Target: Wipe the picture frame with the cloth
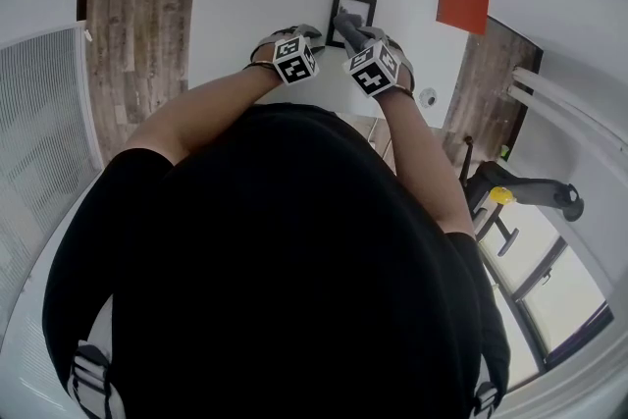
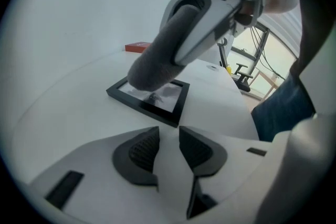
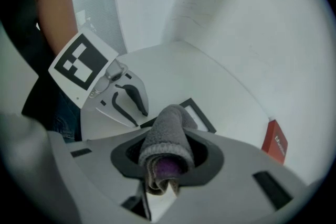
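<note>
**Two tongs at the picture frame, only one of them loaded**

Right tongs (image 3: 166, 159) are pinching a rolled grey cloth (image 3: 165, 139), whose purple inner fold shows between the pads. The cloth's far end reaches out beyond them, over the black picture frame (image 2: 176, 107). From the right gripper view only the frame's far corner shows. The rest is hidden behind the cloth and the tongs' own body.

Left tongs (image 2: 168, 150) stand spread, with a narrow gap and nothing between the pads. The frame lies flat on the white surface (image 2: 63, 113) just ahead of them. From there the cloth covers the frame's far corner, and whether it touches the glass cannot be told. The print under the glass is too dim to read.

A red box (image 3: 276, 143) lies well beyond the right tongs. In the head view the person's torso blocks most of the surface.
</note>
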Tool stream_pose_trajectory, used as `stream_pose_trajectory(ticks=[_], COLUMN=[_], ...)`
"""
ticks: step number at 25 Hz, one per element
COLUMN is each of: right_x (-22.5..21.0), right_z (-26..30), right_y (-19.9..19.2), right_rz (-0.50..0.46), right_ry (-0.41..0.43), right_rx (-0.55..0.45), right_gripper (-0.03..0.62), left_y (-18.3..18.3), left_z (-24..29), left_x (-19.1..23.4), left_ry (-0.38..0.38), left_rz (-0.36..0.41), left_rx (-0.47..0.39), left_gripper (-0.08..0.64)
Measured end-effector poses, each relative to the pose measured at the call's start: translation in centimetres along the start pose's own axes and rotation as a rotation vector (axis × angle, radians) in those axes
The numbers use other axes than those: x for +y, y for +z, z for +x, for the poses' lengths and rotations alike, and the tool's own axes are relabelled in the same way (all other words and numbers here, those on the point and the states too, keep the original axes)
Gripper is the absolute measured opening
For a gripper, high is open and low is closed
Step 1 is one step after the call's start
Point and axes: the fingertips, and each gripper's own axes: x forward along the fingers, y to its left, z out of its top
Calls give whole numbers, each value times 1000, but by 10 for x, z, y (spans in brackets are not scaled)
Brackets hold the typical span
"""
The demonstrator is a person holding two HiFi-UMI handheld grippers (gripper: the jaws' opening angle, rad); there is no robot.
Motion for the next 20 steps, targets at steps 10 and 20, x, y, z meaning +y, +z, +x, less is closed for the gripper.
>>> stream_pose_trajectory(ticks=[10,20], right_x=[-74,-78], right_z=[3,32], right_y=[17,2], right_rz=[-17,-96], right_ry=[-115,-83], right_rx=[-17,39], right_gripper=[107,107], left_y=[2,3], left_z=[0,-1], left_x=[-1,-2], left_ry=[0,-14], left_rz=[2,40], left_rx=[-9,-41], left_gripper=[124,124])
